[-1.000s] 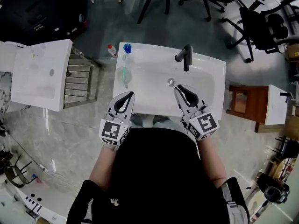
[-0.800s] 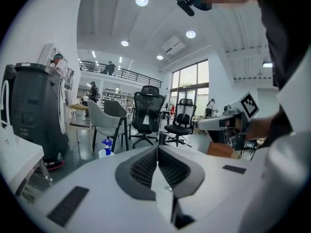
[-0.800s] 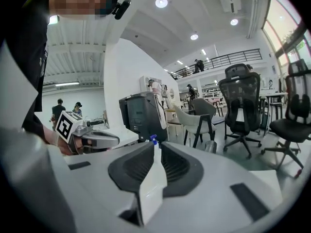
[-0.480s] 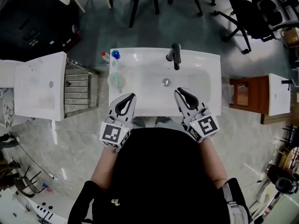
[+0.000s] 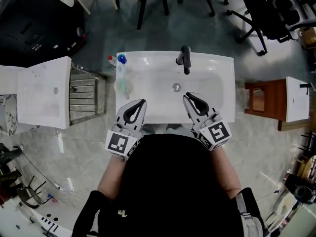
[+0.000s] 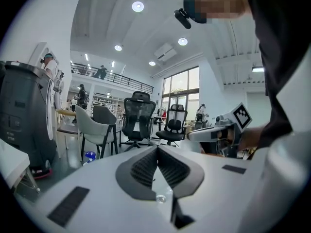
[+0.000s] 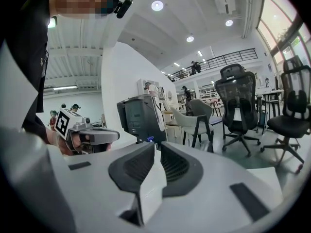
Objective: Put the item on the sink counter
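Observation:
A white sink counter [image 5: 222, 78] with a black faucet [image 5: 184, 59] lies straight ahead. On its left end stand a blue-capped bottle [image 5: 121, 59] and a clear greenish item [image 5: 122, 86]. My left gripper [image 5: 142, 101] hovers at the counter's front edge, shut, with nothing between its pads [image 6: 141, 168]. My right gripper [image 5: 186, 97] reaches over the front of the basin near the drain [image 5: 176, 87]. Its jaws have just closed a little further and stand shut, with nothing held. Each gripper view shows the other gripper: the right one [image 6: 221, 131] and the left one [image 7: 92, 136].
A second white basin unit [image 5: 44, 85] and a metal rack [image 5: 84, 94] stand to the left. A brown wooden stand [image 5: 257, 107] is at the right. Office chairs [image 5: 269, 9] and a dark machine [image 5: 34, 19] lie beyond the sink.
The left gripper has crept forward and a little rightward over the counter's front edge. The right gripper shifted slightly early on, then stayed put. The head view has swung a bit.

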`<state>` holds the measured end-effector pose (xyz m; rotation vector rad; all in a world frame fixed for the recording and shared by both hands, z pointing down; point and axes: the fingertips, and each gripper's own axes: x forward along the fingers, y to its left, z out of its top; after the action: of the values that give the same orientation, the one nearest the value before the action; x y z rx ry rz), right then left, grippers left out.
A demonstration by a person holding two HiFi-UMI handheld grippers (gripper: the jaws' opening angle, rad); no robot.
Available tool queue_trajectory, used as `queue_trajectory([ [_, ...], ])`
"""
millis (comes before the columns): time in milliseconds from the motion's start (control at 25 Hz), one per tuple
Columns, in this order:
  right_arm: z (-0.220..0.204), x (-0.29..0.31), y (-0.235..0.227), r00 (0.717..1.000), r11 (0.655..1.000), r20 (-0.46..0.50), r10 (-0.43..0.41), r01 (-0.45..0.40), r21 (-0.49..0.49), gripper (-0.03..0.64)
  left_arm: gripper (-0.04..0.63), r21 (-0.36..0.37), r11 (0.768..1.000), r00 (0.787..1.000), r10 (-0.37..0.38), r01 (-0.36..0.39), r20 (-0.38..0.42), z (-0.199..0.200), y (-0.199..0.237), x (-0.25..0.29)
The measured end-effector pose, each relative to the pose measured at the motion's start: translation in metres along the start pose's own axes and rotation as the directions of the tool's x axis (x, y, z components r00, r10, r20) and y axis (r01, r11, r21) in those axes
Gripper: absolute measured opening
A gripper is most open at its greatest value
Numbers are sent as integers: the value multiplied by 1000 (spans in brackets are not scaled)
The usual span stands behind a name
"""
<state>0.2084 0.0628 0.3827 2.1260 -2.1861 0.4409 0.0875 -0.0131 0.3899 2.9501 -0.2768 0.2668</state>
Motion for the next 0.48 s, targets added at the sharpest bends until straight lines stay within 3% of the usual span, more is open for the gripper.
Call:
queue_trajectory([
  [480,-1,5,4,1000,1000,-9,25,-25,-6,57,21,-36,999,1000,-2,1,-11,-6,0,-2],
])
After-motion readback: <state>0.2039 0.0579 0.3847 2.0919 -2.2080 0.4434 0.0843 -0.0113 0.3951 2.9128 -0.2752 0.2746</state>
